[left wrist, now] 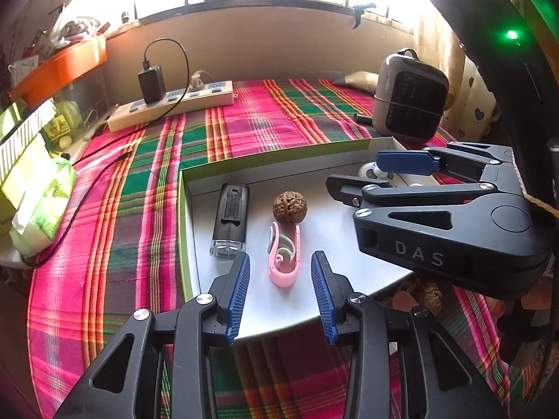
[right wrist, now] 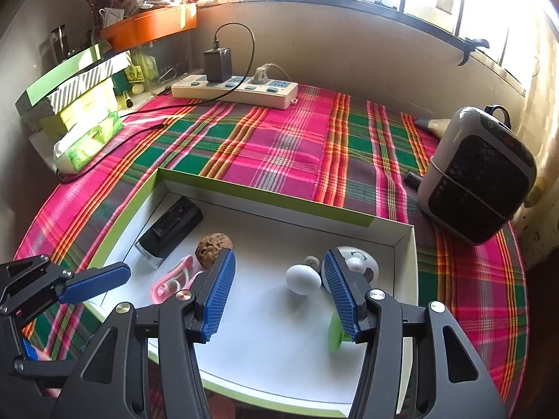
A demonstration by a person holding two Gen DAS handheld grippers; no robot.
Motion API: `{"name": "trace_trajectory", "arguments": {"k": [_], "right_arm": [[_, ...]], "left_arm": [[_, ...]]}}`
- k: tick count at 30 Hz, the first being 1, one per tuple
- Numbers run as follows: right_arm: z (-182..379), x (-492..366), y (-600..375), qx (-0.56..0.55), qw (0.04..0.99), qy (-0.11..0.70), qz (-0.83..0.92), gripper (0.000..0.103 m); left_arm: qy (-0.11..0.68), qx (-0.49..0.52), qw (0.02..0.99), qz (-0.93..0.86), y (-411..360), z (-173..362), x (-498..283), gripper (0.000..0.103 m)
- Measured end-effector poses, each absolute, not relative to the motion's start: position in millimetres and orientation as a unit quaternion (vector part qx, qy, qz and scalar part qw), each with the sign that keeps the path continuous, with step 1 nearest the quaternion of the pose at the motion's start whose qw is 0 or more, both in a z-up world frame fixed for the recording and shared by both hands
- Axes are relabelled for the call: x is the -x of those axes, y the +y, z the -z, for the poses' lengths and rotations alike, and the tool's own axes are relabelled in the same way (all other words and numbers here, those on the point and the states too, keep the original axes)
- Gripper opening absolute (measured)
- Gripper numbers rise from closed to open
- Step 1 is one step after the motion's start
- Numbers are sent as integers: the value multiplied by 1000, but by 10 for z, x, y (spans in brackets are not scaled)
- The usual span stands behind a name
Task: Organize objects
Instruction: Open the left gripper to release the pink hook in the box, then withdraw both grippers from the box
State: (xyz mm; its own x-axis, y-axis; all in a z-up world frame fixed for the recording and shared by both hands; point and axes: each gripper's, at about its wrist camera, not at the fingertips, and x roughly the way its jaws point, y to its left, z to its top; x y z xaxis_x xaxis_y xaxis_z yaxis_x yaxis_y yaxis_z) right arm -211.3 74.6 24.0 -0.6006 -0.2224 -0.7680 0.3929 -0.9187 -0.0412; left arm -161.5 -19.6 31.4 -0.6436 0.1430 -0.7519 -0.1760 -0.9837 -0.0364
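Items are collected in a shallow white tray (left wrist: 195,209) with green outer walls, laid flat on the plaid cloth of the table (left wrist: 146,181); the low rim is judged enough to stop round things rolling off.

Left to right inside the tray:
- Black USB stick (left wrist: 231,218): rectangular, matte plastic, clear cap at the near end. Parked along the left wall, probably to leave the middle free.
- Walnut (left wrist: 289,207): brown, wrinkled, roughly spherical. Just beyond the clip's far end; contact cannot be confirmed.
- Pink clip (left wrist: 284,257): smooth plastic or silicone, curved loop shape, lying flat on the tray floor.
- White knob-shaped object (right wrist: 303,278): smooth, rounded, matte.
- White round disc-like item (right wrist: 360,262), half hidden behind a pad of the right claw; a small screw-like piece (right wrist: 310,262) sits just beside it.
- Green flat piece (right wrist: 336,333), propped at the near right; identity unclear.

Left claw (left wrist: 280,291): spread, nothing pinched, ribbed blue pads aligned either side of the pink clip's near end, judged a pre-grasp line-up.

Right claw (right wrist: 277,295): spread, empty, held low over the tray with the white knob between and beyond its pads.

A second walnut-like lump (left wrist: 431,296) is seen outside the tray at the near edge, partly covered by the right claw body.
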Motion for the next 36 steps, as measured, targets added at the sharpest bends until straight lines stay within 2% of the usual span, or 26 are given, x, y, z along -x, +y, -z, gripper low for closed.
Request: {"name": "trace_trajectory", "arguments": {"k": [16,36], "right_arm": [[-336,1574,1155,-381,152,49,911,55],[-134,1050,1517,-375,127,21,918,55]], "left_arm": [[-16,396,93,-914,-280,-389,1234,35],[-42,423,177,-888,31,-180,1050,36]]}}
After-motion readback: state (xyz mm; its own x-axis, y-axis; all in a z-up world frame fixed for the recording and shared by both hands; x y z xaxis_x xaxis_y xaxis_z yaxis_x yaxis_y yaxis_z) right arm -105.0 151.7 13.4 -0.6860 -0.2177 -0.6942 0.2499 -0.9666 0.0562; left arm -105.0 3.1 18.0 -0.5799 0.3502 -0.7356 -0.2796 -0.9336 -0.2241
